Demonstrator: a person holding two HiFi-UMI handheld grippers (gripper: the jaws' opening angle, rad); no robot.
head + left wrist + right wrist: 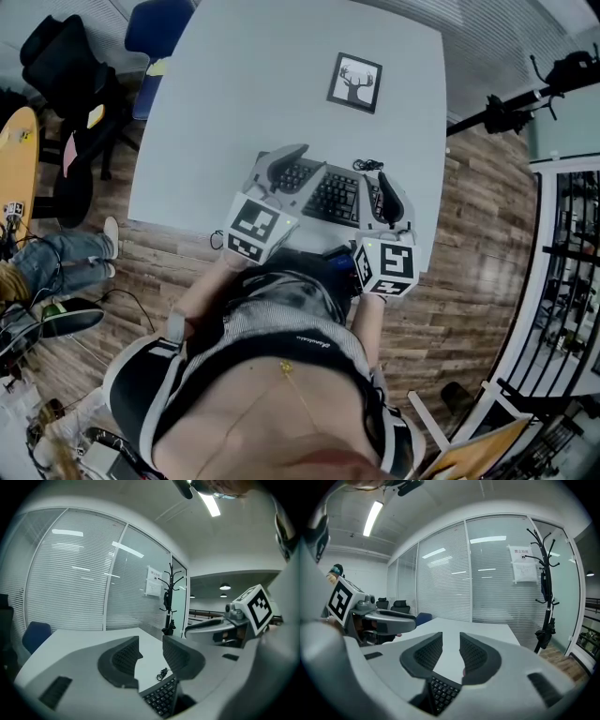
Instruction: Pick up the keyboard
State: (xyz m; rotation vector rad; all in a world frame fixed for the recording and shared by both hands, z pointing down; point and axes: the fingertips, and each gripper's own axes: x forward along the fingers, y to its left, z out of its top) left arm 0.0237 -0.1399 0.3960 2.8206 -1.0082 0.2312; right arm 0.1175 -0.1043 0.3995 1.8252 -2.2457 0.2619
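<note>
Well, the keyboard lies across the near edge of the white table, keys up, caught at both ends. The left gripper has its jaws drawn narrow on the keyboard's left end, and the right gripper is clamped the same way on the right end. In each gripper view the keys show low between the jaw roots. Whether the keyboard rests on the top or hangs just clear of it, I cannot tell.

Beyond it the tabletop runs bare and wide to the far edge. On it are only a small coil of black cable just behind the keyboard and a framed deer picture well apart, farther back.

Wooden floor flanks the table on both sides. A blue chair stands at the far left corner, with a black chair beside it. A coat stand stands by the glass partition (blinds down).
</note>
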